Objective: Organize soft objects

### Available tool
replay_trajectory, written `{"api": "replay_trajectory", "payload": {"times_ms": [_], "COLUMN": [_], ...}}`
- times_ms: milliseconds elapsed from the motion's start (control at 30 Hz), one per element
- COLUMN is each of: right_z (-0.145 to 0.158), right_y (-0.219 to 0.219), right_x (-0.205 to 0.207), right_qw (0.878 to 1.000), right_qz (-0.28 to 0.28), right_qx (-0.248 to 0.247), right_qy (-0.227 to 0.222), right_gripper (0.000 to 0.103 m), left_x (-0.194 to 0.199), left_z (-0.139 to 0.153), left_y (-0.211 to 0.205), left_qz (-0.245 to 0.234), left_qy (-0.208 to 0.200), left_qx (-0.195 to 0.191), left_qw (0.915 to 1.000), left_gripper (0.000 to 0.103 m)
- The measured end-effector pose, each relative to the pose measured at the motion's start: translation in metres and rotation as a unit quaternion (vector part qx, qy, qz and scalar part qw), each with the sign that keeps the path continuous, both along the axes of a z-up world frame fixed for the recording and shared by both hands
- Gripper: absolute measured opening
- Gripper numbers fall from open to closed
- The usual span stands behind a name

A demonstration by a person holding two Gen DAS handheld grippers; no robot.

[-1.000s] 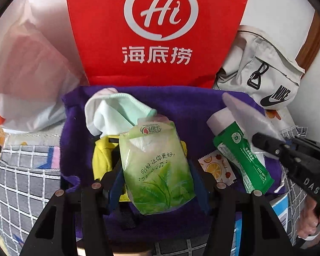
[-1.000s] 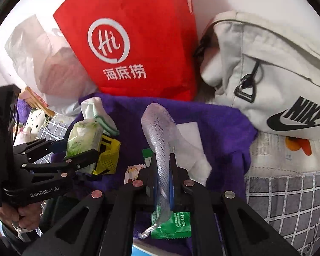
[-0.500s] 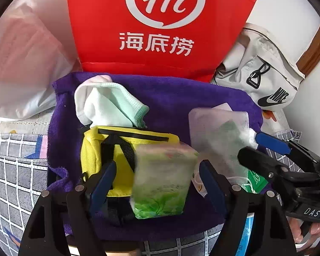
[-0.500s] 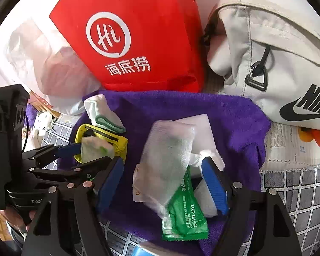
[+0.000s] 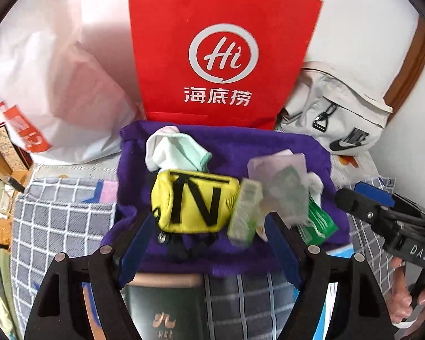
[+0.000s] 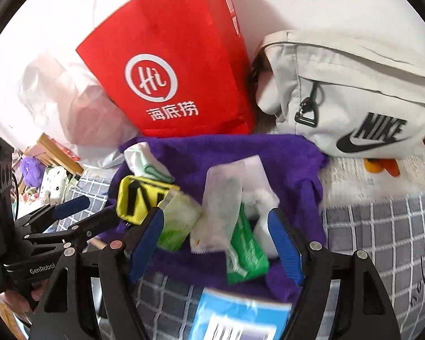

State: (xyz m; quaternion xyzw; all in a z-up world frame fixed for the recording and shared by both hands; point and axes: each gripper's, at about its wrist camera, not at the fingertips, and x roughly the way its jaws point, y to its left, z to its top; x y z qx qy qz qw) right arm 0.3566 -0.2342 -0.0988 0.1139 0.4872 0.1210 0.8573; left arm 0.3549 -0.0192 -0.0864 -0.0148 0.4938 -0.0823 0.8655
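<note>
Packets and pouches sit heaped together on a purple towel [image 5: 269, 147] spread over a grey checked bedcover [image 5: 62, 218]. The pale green tissue pack [image 5: 245, 212] stands tilted against the right end of a yellow pouch [image 5: 195, 201] with black straps; it looks blurred, so I cannot tell whether it is fully at rest. Just right of it a translucent white packet [image 5: 280, 181] leans over a dark green sachet [image 6: 246, 252], and something white and fluffy pokes out beside them. Behind the yellow pouch lies a folded white and mint cloth [image 5: 175, 150].

The left gripper [image 5: 209, 243] hangs over the near edge of the towel with its blue-padded jaws spread wide and nothing between them. The right gripper [image 6: 218, 235] is likewise wide apart, its pads flanking the packets without touching them; it holds nothing.

At the back, a red paper bag [image 5: 221, 28] with a white "Hi" logo stands upright against the wall. A white plastic bag [image 5: 42, 85] slumps to its left, and a cream Nike bag [image 6: 354, 99] rests to its right, touching the far corner of the towel. A blue and white pack [image 6: 240, 320] lies blurred at the near edge, below the right gripper.
</note>
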Motion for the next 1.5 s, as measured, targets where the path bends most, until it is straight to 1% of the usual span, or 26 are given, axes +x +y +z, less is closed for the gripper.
{"api": "replay_trajectory", "payload": {"times_ms": [167,233,300,400,433,500,533,600,633,833,933,1067,1233,1500], "right_z": [0.018,0.028,0.040,0.054,0.058,0.064,0.065,0.067,0.067,0.075,0.078,0.086,0.093,0.093], "right_y": [0.000,0.002,0.005,0.007,0.007,0.007,0.007,0.009,0.009,0.009,0.012,0.013,0.012,0.008], "right_x": [-0.044,-0.066,-0.092,-0.124,-0.137,-0.158,-0.169,-0.187,-0.197,-0.250,-0.276,-0.302,-0.320,-0.333], "right_qw": [1.000,1.000,0.998,0.996,0.994,0.992,0.991,0.989,0.988,0.987,0.985,0.983,0.980,0.980], "right_qz": [-0.014,-0.015,-0.013,-0.016,-0.018,-0.027,-0.031,-0.036,-0.035,-0.040,-0.034,-0.035,-0.041,-0.050], "right_qx": [0.005,-0.012,-0.028,-0.045,-0.051,-0.068,-0.082,-0.103,-0.106,-0.095,-0.105,-0.101,-0.107,-0.101], "right_qy": [-0.012,-0.025,-0.051,-0.081,-0.090,-0.100,-0.103,-0.104,-0.104,-0.122,-0.133,-0.149,-0.164,-0.164], "right_gripper": [0.075,0.077,0.085,0.092,0.093,0.102,0.102,0.103,0.103,0.103,0.103,0.103,0.103,0.103], "left_x": [-0.044,-0.061,-0.082,-0.110,-0.120,-0.140,-0.148,-0.166,-0.178,-0.232,-0.256,-0.282,-0.302,-0.317], "left_z": [0.020,0.027,0.035,0.043,0.046,0.050,0.051,0.054,0.057,0.070,0.078,0.086,0.089,0.087], "left_y": [0.009,0.012,0.016,0.018,0.018,0.018,0.017,0.018,0.018,0.020,0.020,0.020,0.019,0.018], "left_qz": [0.006,0.012,0.018,0.021,0.023,0.025,0.025,0.030,0.033,0.036,0.036,0.044,0.044,0.046], "left_qy": [-0.014,-0.019,-0.024,-0.034,-0.038,-0.047,-0.050,-0.057,-0.065,-0.095,-0.111,-0.128,-0.140,-0.147], "left_qx": [-0.005,-0.002,0.000,-0.004,-0.003,0.003,0.006,0.016,0.023,0.029,0.037,0.031,0.028,0.023], "left_qw": [0.9999,0.9997,0.9995,0.9992,0.9990,0.9986,0.9984,0.9978,0.9971,0.9944,0.9926,0.9903,0.9888,0.9879], "left_gripper": [0.080,0.087,0.088,0.088,0.088,0.088,0.088,0.089,0.089,0.089,0.089,0.090,0.090,0.090]}}
